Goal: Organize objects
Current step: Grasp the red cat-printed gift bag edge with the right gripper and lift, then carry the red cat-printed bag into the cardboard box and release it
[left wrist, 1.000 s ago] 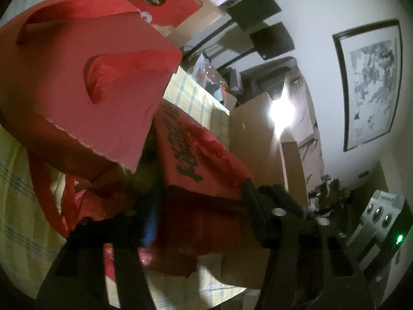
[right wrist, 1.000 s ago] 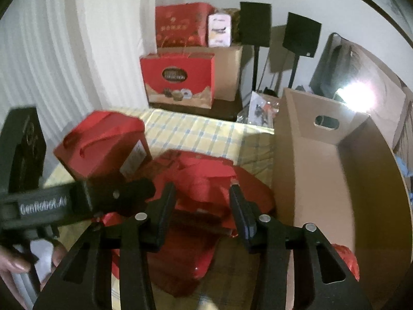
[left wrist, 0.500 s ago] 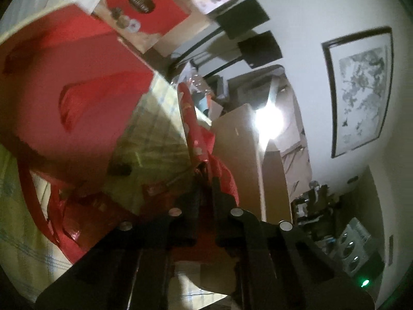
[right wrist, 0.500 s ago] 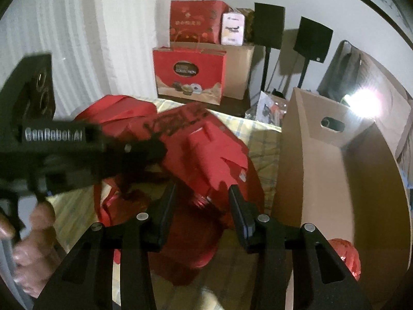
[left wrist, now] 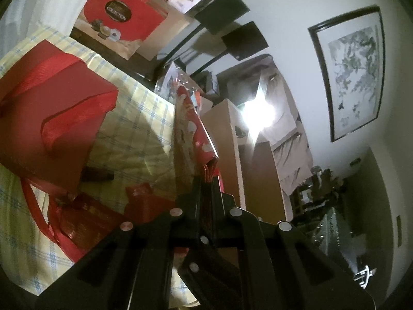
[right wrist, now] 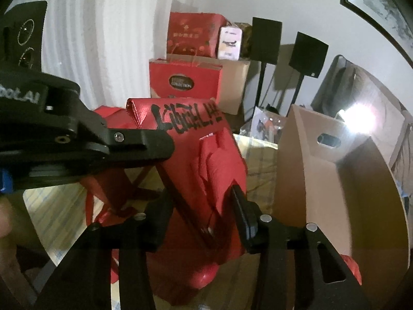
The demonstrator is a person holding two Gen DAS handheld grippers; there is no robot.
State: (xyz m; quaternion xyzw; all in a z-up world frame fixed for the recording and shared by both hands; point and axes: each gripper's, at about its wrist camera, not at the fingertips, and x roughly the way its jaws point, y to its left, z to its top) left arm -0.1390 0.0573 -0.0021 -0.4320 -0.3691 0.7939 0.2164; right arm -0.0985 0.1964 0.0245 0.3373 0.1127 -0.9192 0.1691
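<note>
A: Where the checked cloth (left wrist: 144, 139) runs out to the far left, what sits on it, and why there?

B: A red gift box (left wrist: 51, 118) with ribbon handles, resting flat on the cloth; it appears parked out of the way, awaiting its turn.

A: And the flat red bag (right wrist: 204, 160) with black lettering, at centre?

B: It is held off the cloth, tilted, with its edge pinched in the left gripper (left wrist: 206, 183), whose fingers are closed tight on the folded edge. Gripping the thin edge keeps the sheet-like bag rigid enough to steer.

A: The right gripper (right wrist: 198, 201)?

B: Its fingers stand apart, one on either side of the bag's lower half, not visibly pressing. It probably waits to steady the bag or take it over.

A: What lies to the right?

B: An open cardboard box (right wrist: 335, 180), just beside the bag, with a red item low in its corner. Judged from this, the box is the bag's likely destination.
</note>
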